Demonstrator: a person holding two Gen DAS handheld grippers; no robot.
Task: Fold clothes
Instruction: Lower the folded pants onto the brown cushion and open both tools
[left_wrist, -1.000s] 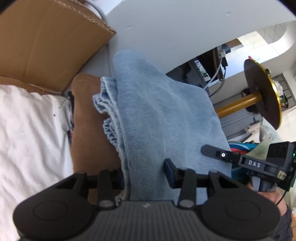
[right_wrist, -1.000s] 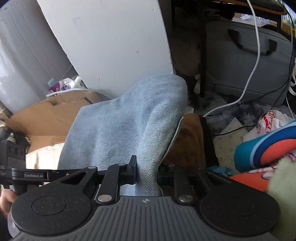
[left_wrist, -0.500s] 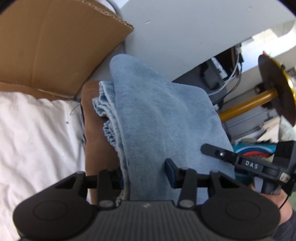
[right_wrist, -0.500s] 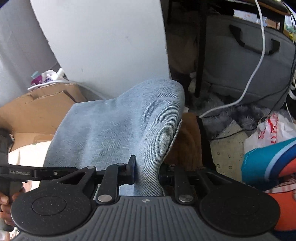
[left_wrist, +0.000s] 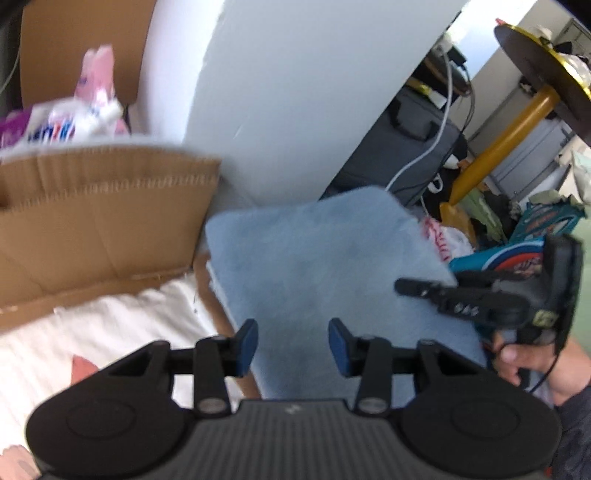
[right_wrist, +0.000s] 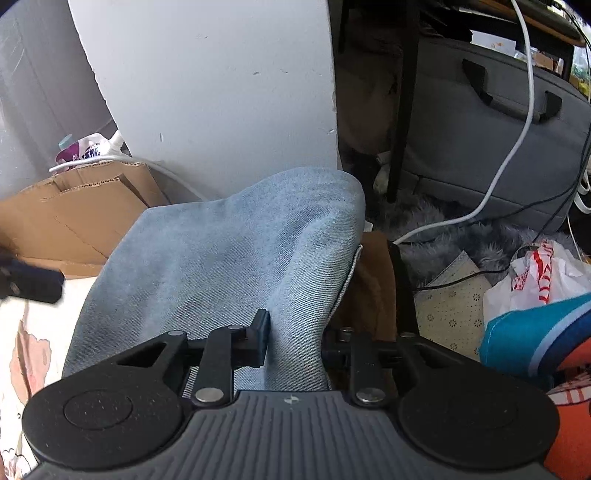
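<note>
Lying under the parted, empty left claw (left_wrist: 292, 345), folded jeans (left_wrist: 325, 273) sit between the right claw (right_wrist: 295, 339) fingers, just widening.

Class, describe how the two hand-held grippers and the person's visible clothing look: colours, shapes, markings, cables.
Left gripper: matte black, ribbed grey body, two round black discs, silver pivot screws, blue pads on its fingers. Right gripper: the same black build with dark pads; the left wrist view shows blurred white lettering along its finger, a small yellow-green label and a thin black cable. A dark sleeve covers the right wrist.
</note>
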